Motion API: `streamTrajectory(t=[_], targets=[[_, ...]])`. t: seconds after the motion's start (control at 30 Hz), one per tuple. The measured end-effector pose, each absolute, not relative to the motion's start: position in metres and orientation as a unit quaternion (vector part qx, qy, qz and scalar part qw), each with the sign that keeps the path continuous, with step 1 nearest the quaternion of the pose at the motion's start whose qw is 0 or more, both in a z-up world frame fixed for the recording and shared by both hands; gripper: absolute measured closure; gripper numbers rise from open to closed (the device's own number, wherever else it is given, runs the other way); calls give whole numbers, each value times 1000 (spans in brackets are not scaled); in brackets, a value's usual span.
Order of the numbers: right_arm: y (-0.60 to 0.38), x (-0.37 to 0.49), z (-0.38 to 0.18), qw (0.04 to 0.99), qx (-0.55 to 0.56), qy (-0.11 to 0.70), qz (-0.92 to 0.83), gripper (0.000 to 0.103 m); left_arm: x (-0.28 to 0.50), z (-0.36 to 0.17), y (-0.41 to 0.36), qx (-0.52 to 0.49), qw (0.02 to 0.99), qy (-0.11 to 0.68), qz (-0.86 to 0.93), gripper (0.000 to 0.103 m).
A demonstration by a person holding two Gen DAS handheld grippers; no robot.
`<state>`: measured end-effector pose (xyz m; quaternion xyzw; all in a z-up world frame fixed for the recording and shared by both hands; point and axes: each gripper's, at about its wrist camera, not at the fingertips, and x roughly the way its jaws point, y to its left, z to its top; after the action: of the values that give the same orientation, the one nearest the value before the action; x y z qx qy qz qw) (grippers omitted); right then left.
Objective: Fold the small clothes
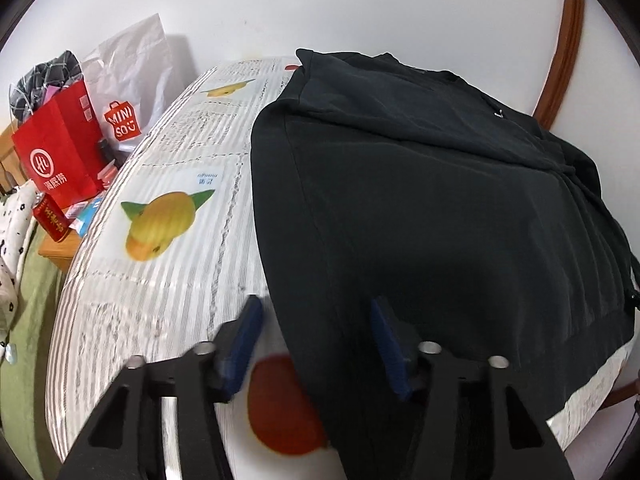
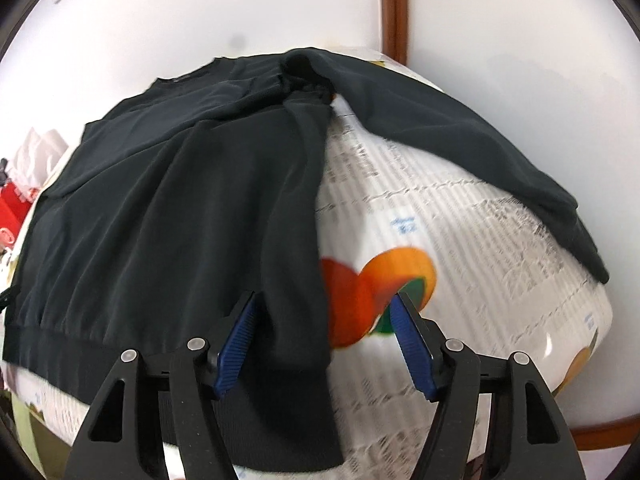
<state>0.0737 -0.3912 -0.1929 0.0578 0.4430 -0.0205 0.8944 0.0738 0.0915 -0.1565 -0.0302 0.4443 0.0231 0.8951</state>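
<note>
A black long-sleeved top (image 1: 440,200) lies spread on a table covered with a printed fruit-and-text cloth (image 1: 160,168). One sleeve is folded over the body, and in the right wrist view the other sleeve (image 2: 460,140) stretches out to the right. My left gripper (image 1: 316,312) is open, hovering over the garment's left edge near the hem. My right gripper (image 2: 324,308) is open, with the garment's right side edge (image 2: 296,280) between its blue fingers (image 2: 236,344). Neither holds cloth.
A red paper bag (image 1: 60,152), a white Miniso bag (image 1: 124,80), a red can (image 1: 52,220) and small clutter stand on a low wooden stand left of the table. A white wall with a brown wooden frame (image 1: 560,40) is behind.
</note>
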Motion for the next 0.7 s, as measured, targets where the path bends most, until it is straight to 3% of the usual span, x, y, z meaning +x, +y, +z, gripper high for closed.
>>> streamTrajectory(t=[0.07,0.1,0.13,0.23,0.5,0.6,0.7], targets=[[-382,67,-194,900,40,433,-17,54,72,-156,90,-31,896,443,21,89],[-378,65,-194,903,32,428,-15,59,70,-155,90,-33,896,442,19,91],[-376,63,-194,905,32,424,-7,76,68,-155,90,-34,896,442,20,94],[-371,57,-190,907,24,420,-17,87,61,-152,93,-41,897,440,26,98],[-374,40,-189,905,18,426,-3,88,44,-153,96,-47,892,448,24,98],[-379,41,-185,906,20,423,7,81,49,-148,92,-47,894,445,26,95],[-393,45,-171,915,26,403,9,70,55,-141,87,-39,900,434,29,79]])
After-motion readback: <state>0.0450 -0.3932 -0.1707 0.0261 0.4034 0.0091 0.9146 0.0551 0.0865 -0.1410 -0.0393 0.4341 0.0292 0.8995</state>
